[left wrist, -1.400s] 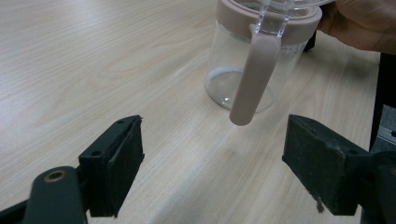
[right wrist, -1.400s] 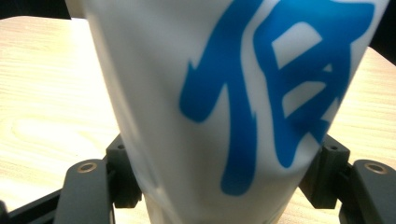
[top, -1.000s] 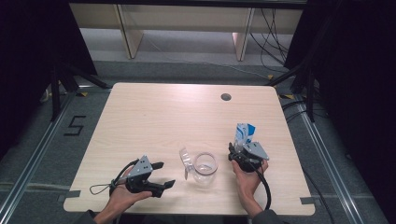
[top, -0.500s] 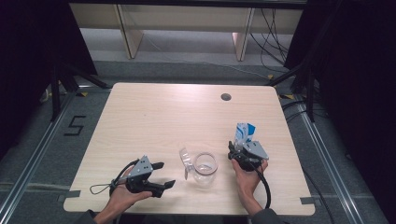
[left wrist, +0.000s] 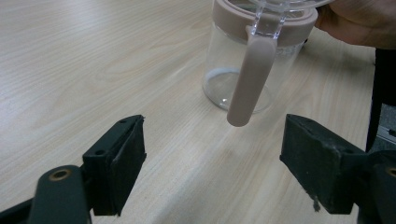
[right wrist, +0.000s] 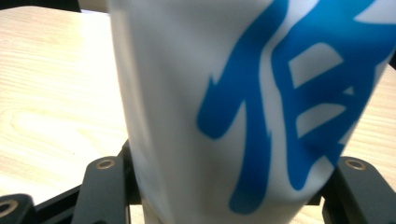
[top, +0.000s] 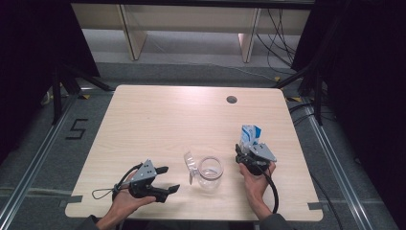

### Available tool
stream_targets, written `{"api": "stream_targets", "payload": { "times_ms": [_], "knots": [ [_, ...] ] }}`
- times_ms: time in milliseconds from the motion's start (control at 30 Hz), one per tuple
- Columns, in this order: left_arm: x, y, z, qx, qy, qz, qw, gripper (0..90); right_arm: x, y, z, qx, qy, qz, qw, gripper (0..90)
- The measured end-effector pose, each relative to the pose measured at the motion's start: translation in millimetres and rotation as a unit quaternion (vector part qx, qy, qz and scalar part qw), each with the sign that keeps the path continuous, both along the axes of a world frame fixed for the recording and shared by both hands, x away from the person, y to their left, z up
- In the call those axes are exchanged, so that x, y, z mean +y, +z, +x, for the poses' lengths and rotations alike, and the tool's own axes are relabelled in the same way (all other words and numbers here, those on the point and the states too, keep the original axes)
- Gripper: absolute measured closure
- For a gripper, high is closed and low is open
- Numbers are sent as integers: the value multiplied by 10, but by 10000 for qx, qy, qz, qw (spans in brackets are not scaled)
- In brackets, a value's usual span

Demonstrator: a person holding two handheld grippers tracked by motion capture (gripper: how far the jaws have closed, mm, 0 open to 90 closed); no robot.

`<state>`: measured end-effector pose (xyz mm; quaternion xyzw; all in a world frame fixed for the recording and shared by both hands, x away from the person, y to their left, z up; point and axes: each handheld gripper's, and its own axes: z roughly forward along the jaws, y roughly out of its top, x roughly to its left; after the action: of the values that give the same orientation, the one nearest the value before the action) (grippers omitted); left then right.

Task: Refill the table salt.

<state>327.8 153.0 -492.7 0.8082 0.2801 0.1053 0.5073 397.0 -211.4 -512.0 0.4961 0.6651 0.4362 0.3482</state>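
A clear glass jar (top: 210, 170) with a pale pink rim stands near the table's front edge, its clear lid (top: 190, 165) tipped open to its left. In the left gripper view the jar (left wrist: 243, 70) has a pink strap hanging down its front. My left gripper (top: 168, 179) lies to the left of the jar, open, its jaws (left wrist: 212, 158) wide apart with bare table between them. A white pouch with blue print (top: 250, 134) stands upright right of the jar. My right gripper (top: 248, 151) has just been closing its jaws on the pouch (right wrist: 243, 107), which fills the gap between them.
The light wooden table (top: 167, 115) has a round cable hole (top: 231, 99) at the back right. A hand (left wrist: 359, 21) holds the right gripper just behind the jar. Shelving legs and cables stand on the floor beyond the table.
Both hands stay where they were. Jar and pouch have not shifted on the table.
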Motion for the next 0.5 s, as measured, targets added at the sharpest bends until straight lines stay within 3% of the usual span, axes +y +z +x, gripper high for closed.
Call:
{"api": "stream_targets", "payload": {
  "times_ms": [67,100,200,300,333,367,400,500],
  "knots": [
    [2,3,-3,-1,30,13,10000,213,-13,-4,5,-70,100,9,9999,405],
    [3,4,-3,-1,31,13,10000,213,-18,13,-11,37,114,9,9999,406],
    [6,4,-2,4,29,12,10000,214,-57,27,-29,28,255,61,9997,407],
    [8,3,3,-9,8,19,10000,213,-109,50,-53,-124,508,-52,9986,407],
    [7,2,4,-9,12,16,10000,213,-98,68,-101,0,383,108,9992,407],
    [6,2,4,-6,16,16,10000,213,-119,78,-113,-60,472,83,9988,408],
    [6,1,6,-8,14,17,10000,213,-165,106,-114,-148,651,-142,9977,408],
    [2,-3,6,6,14,-8,10000,213,-209,162,-167,-301,789,-138,9963,408]
  ]
}}
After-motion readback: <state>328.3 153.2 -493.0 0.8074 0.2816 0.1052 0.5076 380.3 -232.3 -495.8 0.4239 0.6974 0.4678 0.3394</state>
